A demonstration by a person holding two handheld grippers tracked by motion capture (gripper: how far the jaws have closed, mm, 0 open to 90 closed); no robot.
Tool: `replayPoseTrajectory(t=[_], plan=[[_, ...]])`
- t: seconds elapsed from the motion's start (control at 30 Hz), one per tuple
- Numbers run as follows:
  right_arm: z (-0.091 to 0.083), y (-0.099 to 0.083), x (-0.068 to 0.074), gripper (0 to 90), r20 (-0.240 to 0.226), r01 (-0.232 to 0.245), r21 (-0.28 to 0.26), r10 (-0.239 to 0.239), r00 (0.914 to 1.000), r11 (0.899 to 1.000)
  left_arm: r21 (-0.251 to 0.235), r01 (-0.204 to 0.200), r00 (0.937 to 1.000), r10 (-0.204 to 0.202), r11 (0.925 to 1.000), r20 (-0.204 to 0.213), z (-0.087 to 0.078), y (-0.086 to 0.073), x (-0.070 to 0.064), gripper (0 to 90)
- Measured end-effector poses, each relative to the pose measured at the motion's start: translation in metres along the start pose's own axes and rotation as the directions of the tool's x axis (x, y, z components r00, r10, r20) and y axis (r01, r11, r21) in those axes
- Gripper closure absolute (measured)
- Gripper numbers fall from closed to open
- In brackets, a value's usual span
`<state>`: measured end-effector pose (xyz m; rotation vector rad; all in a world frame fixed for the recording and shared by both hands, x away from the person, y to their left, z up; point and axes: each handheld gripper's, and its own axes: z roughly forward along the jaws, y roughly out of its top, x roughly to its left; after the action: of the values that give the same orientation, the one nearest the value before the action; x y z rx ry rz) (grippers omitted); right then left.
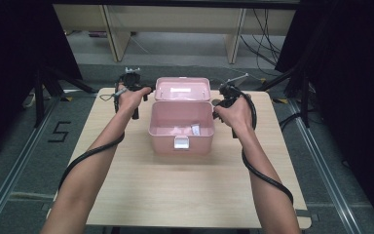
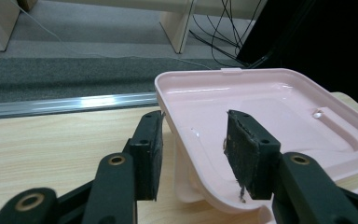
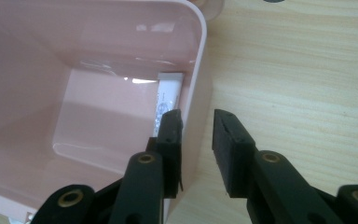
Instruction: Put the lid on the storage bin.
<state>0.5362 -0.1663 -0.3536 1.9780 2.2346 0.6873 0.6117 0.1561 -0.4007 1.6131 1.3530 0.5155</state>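
Pink moulded plastic makes up the box [image 1: 181, 127], which sits near the middle of the wooden table [image 1: 175, 195] in the high view, its lid [image 1: 182, 89] thrown back toward 12 o'clock and a pale latch [image 1: 181, 142] on the front wall at 6 o'clock. The left gripper [image 1: 132, 87] is at about 10 o'clock of the box, the right gripper [image 1: 226, 97] at about 2 o'clock. On the floor at 9 o'clock a marking reads "5" [image 1: 59, 131]. A small white packet [image 1: 195, 129] lies inside; its print is too small to read

From the left gripper view, the jaws stand wide, straddling the lid's rim [image 2: 177, 116], 1 pad outside and 1 over the glossy inner face, with daylight on both sides. That gloss suggests a slippery surface, and the thin shell likely flexes; I'd judge the rim the firmest place to pinch

From the right gripper view, the jaws are partly parted either side of the box's right wall [image 3: 196, 102], not visibly pressing it. The box looks light and stiff enough to steady by that wall. The packet [image 3: 168, 95] lies at the bottom by the wall, its lettering blurred
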Motion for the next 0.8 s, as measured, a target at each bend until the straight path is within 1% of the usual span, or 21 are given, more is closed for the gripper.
replayPoseTrajectory(t=[0.03,0.07,0.1,0.2,0.23,0.27,0.3,0.33,0.4,0.43,0.47,0.5,0.53,0.57,0.6,0.67,0.7,0.73,0.8], plan=[[0.001,0.000,0.001,74.1,-0.004,-0.014,0.010,0.014,0.9999,1.000,0.010,-0.006,1.0000,0.006,0.9999,0.003,0.002,0.000,0.001,55.7],[0.001,0.000,0.002,74.2,-0.010,-0.021,0.020,0.021,0.9997,1.000,0.005,0.004,1.0000,-0.004,1.0000,0.004,0.004,0.000,0.000,55.6],[0.002,0.001,0.001,74.9,-0.001,-0.002,0.018,0.002,1.0000,1.000,0.012,0.003,1.0000,-0.003,0.9999,0.002,0.006,0.000,0.001,55.5],[0.004,0.001,0.003,76.1,-0.003,-0.009,0.028,0.009,1.0000,1.000,0.025,0.004,1.0000,-0.004,0.9997,-0.002,0.011,-0.001,0.001,55.6],[0.004,0.001,0.003,76.1,0.003,-0.001,0.026,0.001,1.0000,1.000,0.026,0.006,1.0000,-0.006,0.9997,-0.002,0.012,-0.001,0.001,55.7],[0.004,0.001,0.003,76.3,0.002,-0.002,0.028,0.002,1.0000,1.000,0.033,-0.003,1.0000,0.003,0.9995,0.001,0.012,-0.001,0.002,55.7],[0.004,0.001,0.003,76.2,0.003,0.016,0.022,-0.016,0.9999,1.000,0.034,-0.003,1.0000,0.003,0.9994,-0.002,0.013,-0.001,0.001,55.7],[0.003,0.001,0.005,76.2,0.003,0.005,0.028,-0.005,1.0000,1.000,0.037,-0.004,1.0000,0.004,0.9993,-0.002,0.013,0.000,0.001,55.7],[0.004,0.002,0.006,76.2,0.014,0.000,0.028,0.000,0.9999,1.000,0.038,-0.001,1.0000,0.002,0.9993,-0.005,0.014,0.000,0.001,55.8],[0.005,0.003,0.007,76.2,0.012,0.000,0.044,-0.001,0.9999,0.999,0.040,-0.001,1.0000,0.001,0.9992,-0.004,0.015,0.001,0.001,55.8],[0.007,0.004,0.006,76.3,0.010,0.013,0.038,-0.014,0.9999,0.999,0.041,0.002,1.0000,-0.002,0.9991,-0.001,0.015,0.001,0.001,55.8],[0.008,0.004,0.007,76.4,0.014,0.020,0.039,-0.020,0.9997,0.999,0.044,-0.002,1.0000,0.002,0.9990,0.001,0.015,0.002,0.000,55.7],[0.009,0.005,0.009,76.5,0.021,-0.003,0.059,0.002,0.9998,0.998,0.039,0.000,1.0000,0.000,0.9992,0.003,0.016,0.003,-0.001,55.8],[0.010,0.005,0.010,76.8,0.024,0.006,0.063,-0.008,0.9997,0.998,0.046,-0.009,1.0000,0.009,0.9989,0.002,0.015,0.003,-0.001,55.7],[0.011,0.006,0.011,77.0,0.030,0.005,0.065,-0.007,0.9995,0.998,0.046,-0.012,0.9999,0.012,0.9989,0.003,0.016,0.004,-0.002,55.7],[0.013,0.006,0.012,77.4,0.044,0.020,0.071,-0.023,0.9988,0.997,0.045,-0.013,0.9999,0.013,0.9989,0.003,0.017,0.005,-0.003,55.8],[0.014,0.006,0.015,77.7,0.044,-0.012,0.084,0.008,0.9990,0.996,0.049,-0.015,0.9999,0.015,0.9987,0.003,0.017,0.006,-0.003,55.8],[0.015,0.007,0.015,77.9,0.053,0.005,0.085,-0.009,0.9986,0.996,0.051,-0.014,0.9999,0.014,0.9986,-0.002,0.018,0.007,-0.003,55.8],[0.015,0.008,0.015,78.9,0.063,0.004,0.082,-0.009,0.9980,0.997,0.054,-0.018,0.9998,0.017,0.9984,0.001,0.019,0.007,-0.003,56.0]])
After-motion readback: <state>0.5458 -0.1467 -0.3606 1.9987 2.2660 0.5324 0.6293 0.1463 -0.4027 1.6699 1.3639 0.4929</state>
